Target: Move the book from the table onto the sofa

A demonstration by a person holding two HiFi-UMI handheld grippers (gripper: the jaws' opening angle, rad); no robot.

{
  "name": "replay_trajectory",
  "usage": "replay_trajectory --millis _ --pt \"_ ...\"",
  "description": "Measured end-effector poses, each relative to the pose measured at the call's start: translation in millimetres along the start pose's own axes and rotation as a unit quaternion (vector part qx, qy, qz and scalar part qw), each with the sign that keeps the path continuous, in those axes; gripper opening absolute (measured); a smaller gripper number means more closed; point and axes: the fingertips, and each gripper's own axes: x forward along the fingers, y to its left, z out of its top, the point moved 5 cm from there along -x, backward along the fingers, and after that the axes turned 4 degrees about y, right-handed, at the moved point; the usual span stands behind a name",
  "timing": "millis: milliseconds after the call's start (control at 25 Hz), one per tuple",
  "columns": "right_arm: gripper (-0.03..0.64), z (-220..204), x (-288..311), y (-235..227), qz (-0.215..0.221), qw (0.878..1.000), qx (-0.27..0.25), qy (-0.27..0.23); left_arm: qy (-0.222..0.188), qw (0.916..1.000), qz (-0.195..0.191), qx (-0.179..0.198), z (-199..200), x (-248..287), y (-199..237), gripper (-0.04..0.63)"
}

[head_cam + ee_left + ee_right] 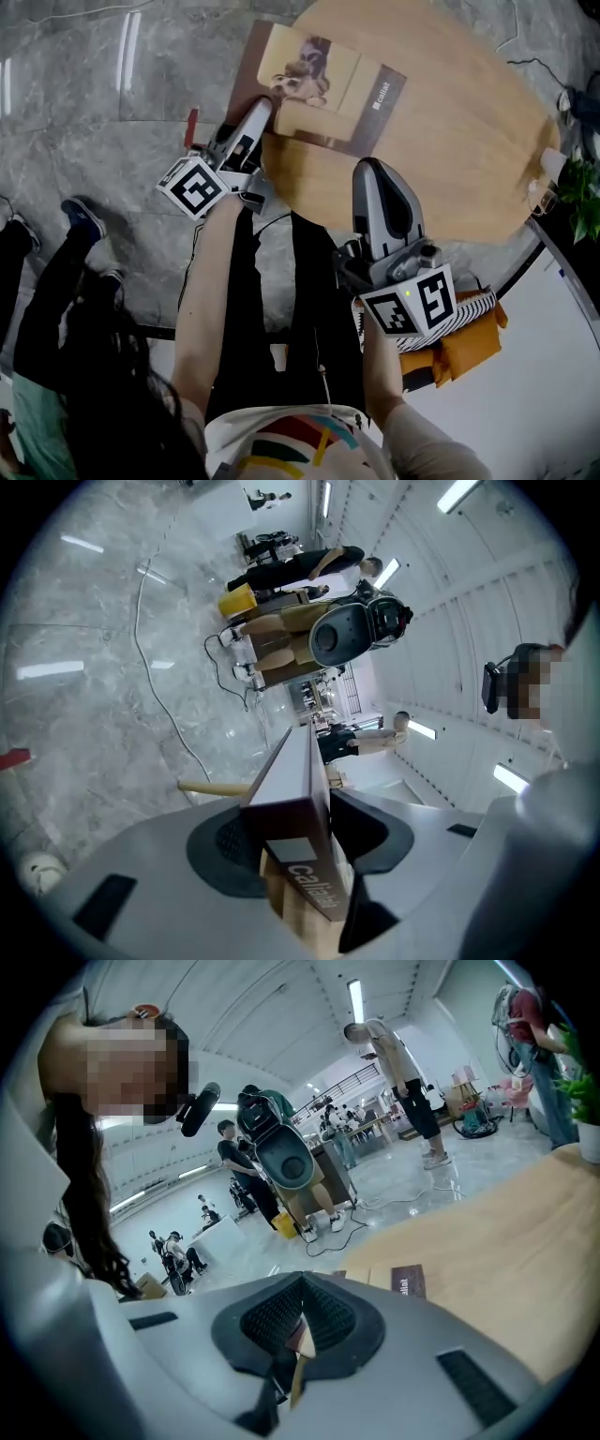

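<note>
The book [319,84], brown with a beige picture on its cover, lies at the far edge of the round wooden table [450,141], one corner past the rim. My left gripper [262,112] comes in from the left and is shut on the book's near left edge. In the left gripper view the book [295,799] stands edge-on between the pads of the left gripper [295,841]. My right gripper [368,173] hovers over the table's near side, shut, pointing at the book from a short way off. The right gripper view shows the right gripper [298,1330] with its pads together and the book [408,1281] ahead.
Grey marble floor surrounds the table. An orange cloth with a striped piece [469,337] sits at my right side, beside a white surface [534,394]. A green plant [577,197] stands at the right edge. A person in dark clothes [56,281] crouches at the left.
</note>
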Motion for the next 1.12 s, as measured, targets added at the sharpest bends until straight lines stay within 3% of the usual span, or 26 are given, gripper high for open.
replay_trajectory --millis 280,560,720,960,1120 --pt "0.012 -9 -23 -9 0.001 1.000 -0.002 0.006 -0.032 0.9988 -0.030 0.023 20 4 -13 0.186" --pt "0.011 23 -6 16 0.011 1.000 -0.012 -0.012 -0.052 0.9967 -0.062 0.004 69 24 -42 0.151" --pt "0.011 47 -21 29 0.015 0.999 -0.018 -0.030 -0.050 0.9960 -0.072 0.016 82 23 -76 0.147" --pt "0.011 125 -46 65 0.011 0.994 -0.068 -0.088 -0.078 0.9856 -0.147 0.030 142 45 -184 0.147" --pt "0.011 177 -93 115 -0.026 0.986 -0.104 -0.125 -0.081 0.9741 -0.197 0.077 167 20 -294 0.147"
